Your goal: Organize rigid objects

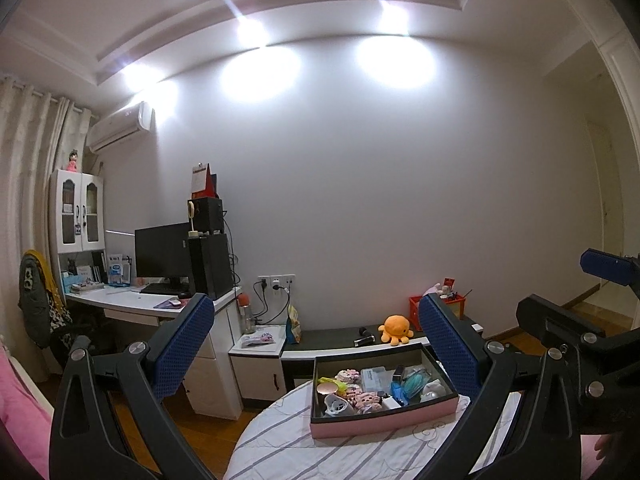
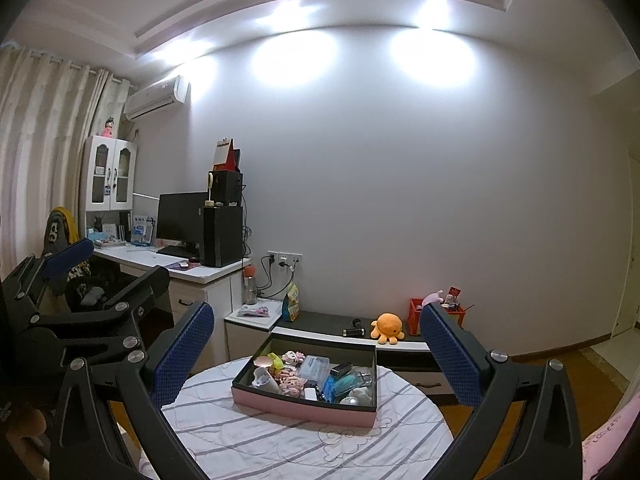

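Two grippers, left gripper and right gripper, are released and empty; the pink-walled rectangular box of small items lies ahead, seemingly nearer the left.

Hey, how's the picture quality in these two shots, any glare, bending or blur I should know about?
Left wrist view: ceiling spotlights flare with streaks, blowing out wall patches; edges bend, corners black. Right wrist view: same glare on the wall, curtains bowed by the fisheye. The pink box is sharp in both.

box sits mid-table, lower center of frame, full of small stuff. octopus on the bench behind it, desk off left.
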`<state>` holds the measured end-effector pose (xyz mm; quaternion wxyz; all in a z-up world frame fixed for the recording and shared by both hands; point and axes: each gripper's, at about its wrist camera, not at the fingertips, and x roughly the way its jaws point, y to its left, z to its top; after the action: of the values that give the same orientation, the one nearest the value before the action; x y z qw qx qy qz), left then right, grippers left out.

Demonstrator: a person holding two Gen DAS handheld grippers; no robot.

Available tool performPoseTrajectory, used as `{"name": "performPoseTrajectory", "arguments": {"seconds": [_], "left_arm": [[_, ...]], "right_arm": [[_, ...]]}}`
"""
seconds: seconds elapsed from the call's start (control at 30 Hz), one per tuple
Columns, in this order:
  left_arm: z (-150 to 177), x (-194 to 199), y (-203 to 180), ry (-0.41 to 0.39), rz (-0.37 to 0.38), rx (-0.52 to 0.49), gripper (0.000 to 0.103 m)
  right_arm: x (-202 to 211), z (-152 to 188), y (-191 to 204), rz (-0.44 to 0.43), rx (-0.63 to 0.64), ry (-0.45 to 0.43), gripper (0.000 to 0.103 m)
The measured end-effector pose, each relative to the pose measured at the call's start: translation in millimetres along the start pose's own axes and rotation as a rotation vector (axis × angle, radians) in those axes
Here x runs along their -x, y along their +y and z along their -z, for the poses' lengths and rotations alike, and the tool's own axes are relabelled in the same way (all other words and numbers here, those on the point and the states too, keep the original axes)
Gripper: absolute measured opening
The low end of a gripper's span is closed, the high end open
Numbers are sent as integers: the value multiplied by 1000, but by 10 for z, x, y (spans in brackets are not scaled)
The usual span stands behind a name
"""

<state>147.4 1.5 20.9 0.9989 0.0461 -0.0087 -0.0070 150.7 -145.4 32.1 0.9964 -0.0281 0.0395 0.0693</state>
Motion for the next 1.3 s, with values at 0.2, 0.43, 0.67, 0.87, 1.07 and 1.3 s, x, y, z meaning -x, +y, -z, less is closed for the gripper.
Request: {"name": "performPoseTrajectory", "arguments": {"seconds": [0.2,0.43,0.67,0.87,1.07,1.3], "left_arm": [[20,-2,-12,-1,-3,-6,103],[24,-1,-26,-2,-3,-9,103],[14,11,-30,-1,1,-11,103],[11,10,-28,0,1,-12,103],[-3,24,-13,0,-1,-20,103],[-10,47,20,-1,-2,-25,103]], "right_arm": [[-11,-6,-2,-4,-5,6,103],[-10,-15,-12,-3,-5,6,103],[-7,-7,-38,0,-4,8,103],[-9,-5,-40,-1,-3,8,103],[-13,-3,-46,0,-1,12,103],[-16,-2,-41,0,-1,14,103]]}}
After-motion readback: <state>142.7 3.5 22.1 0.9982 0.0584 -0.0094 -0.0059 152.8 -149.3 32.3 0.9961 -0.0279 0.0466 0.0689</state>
